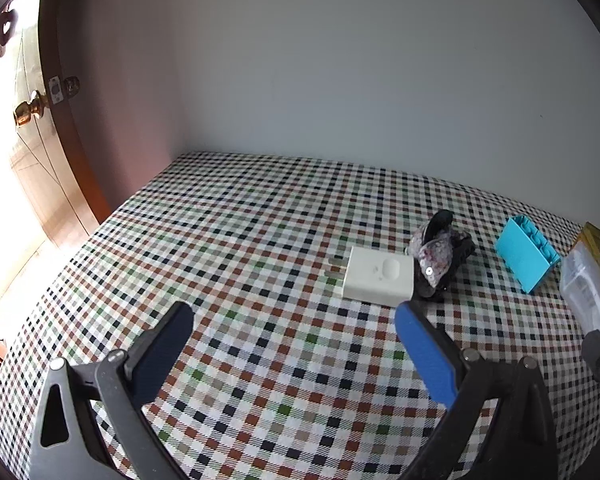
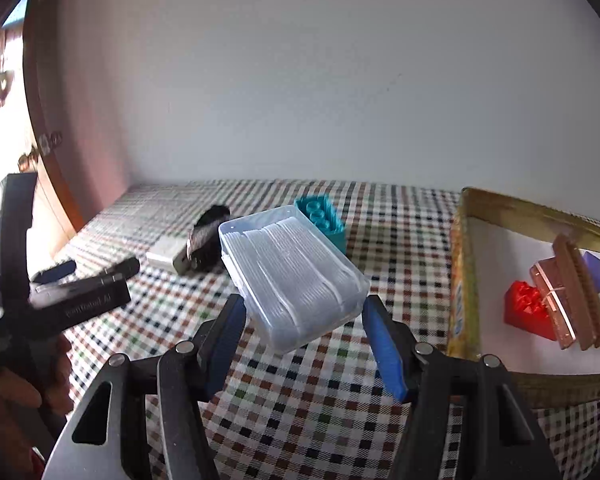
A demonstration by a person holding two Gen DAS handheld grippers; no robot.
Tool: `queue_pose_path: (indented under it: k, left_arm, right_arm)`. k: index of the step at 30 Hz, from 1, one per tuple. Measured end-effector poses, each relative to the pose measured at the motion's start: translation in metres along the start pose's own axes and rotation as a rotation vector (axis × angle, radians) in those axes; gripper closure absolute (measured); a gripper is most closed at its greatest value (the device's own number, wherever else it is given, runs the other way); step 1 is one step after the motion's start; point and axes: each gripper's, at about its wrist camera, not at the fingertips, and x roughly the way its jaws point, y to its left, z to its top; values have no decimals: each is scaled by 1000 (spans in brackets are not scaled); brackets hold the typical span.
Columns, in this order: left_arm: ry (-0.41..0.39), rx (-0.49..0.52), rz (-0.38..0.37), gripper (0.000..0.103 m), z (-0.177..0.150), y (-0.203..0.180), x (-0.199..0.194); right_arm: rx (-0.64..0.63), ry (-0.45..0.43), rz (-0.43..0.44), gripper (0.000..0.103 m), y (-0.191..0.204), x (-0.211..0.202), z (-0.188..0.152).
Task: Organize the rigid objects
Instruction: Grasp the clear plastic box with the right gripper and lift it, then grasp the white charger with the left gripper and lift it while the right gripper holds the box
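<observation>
Right wrist view: right tongs [image 2: 304, 312] pinch the clear box [image 2: 292, 276] by its end; it may twist loose. Left tongs [image 1: 296, 320] gape, empty.

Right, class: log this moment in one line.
left gripper open, empty | right gripper holds clear box | tray right | charger waiting

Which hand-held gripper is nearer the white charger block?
Left. The left hand-held gripper hangs open just short of the white charger block. The right hand-held gripper sits farther off to the side, closed on the clear plastic box.
</observation>
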Motion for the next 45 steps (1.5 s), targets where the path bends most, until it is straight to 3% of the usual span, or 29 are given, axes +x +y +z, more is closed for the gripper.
queue_pose_path:
  k: [8,14,21,29,32,37,40,45]
  left_arm:
    - [23,19,-46,1,-1,0,7]
    - [46,-40,-72,1,0,11,17]
    - [33,35,-115,1,9,-8,29]
    - [119,88,-40,2,32,-31,75]
    - [167,126,-3,7,37,-40,94]
    - [189,15,-88,15,47,-22,110]
    - [173,11,-81,36,50,-15,113]
    - [158,-24,-140,36,49,1,105]
  right_arm:
    - [24,-90,2,41,-9,-20,-2]
    - [3,-158,-1,41,-15,-36,-9]
    - [22,-176,20,40,-20,-42,-9]
    - [50,-181,49,40,-30,-46,-3]
    - [52,-178,48,40,-32,-38,-3]
    - [62,-167,53,40,-35,-29,-4]
    - [58,-163,53,40,-34,-25,-4]
    - [47,-174,43,40,-32,-26,-4]
